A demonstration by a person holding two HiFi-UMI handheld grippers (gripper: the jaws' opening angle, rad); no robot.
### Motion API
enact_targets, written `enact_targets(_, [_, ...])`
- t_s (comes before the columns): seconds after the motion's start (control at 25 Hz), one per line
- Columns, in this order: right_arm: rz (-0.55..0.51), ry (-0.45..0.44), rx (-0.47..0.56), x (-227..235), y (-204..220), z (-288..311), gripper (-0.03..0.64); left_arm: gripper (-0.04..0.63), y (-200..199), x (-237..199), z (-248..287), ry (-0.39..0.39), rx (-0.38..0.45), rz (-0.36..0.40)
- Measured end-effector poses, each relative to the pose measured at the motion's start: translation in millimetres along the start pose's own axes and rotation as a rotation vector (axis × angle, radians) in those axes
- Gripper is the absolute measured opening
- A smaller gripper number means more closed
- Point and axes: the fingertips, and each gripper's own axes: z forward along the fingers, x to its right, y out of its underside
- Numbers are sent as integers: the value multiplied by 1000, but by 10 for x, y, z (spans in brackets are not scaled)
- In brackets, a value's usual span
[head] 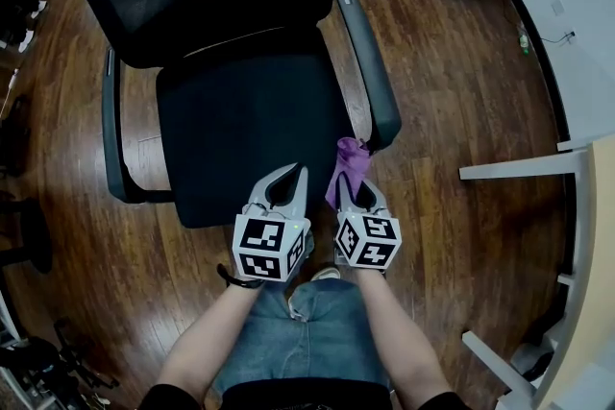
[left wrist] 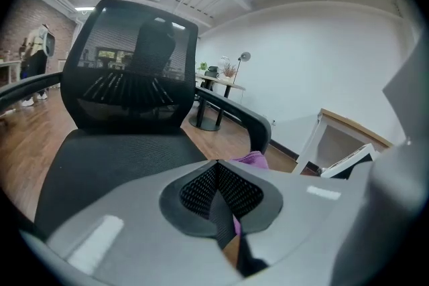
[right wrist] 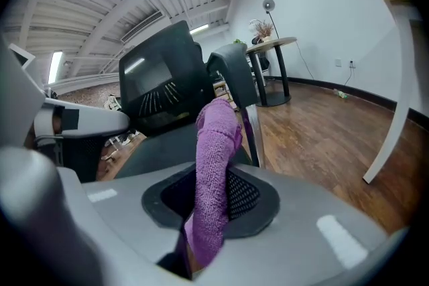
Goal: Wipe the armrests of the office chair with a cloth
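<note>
A black office chair (head: 250, 125) is seen standing on a wooden floor (head: 461, 101), with a grey armrest at the right (head: 370, 62) and another at the left (head: 111, 139) of its mesh seat. Over the seat's front edge the left gripper (head: 300, 170) is held with its jaws brought together on nothing, while the right gripper (head: 354, 185) is held beside it. A purple cloth (head: 348, 163) is clamped between the right gripper's jaws and stands up from them, just beside the front end of the right armrest.
</note>
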Motion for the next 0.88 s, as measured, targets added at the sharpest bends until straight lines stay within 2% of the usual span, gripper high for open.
enact_targets(0.24, [-38,-24,15,-177,-139,-65,73,4,-37,-110,-156,-35,0,-16])
enact_targets(0.56, [-99,-98,89,-777,-757,-561,74,5,-468,-20,-654,-63,33,-26])
enact_targets(0.88, [-215,-215,213,-1506,-1563,-1293,72,3,-1123,189,-1422,-132,151,-16])
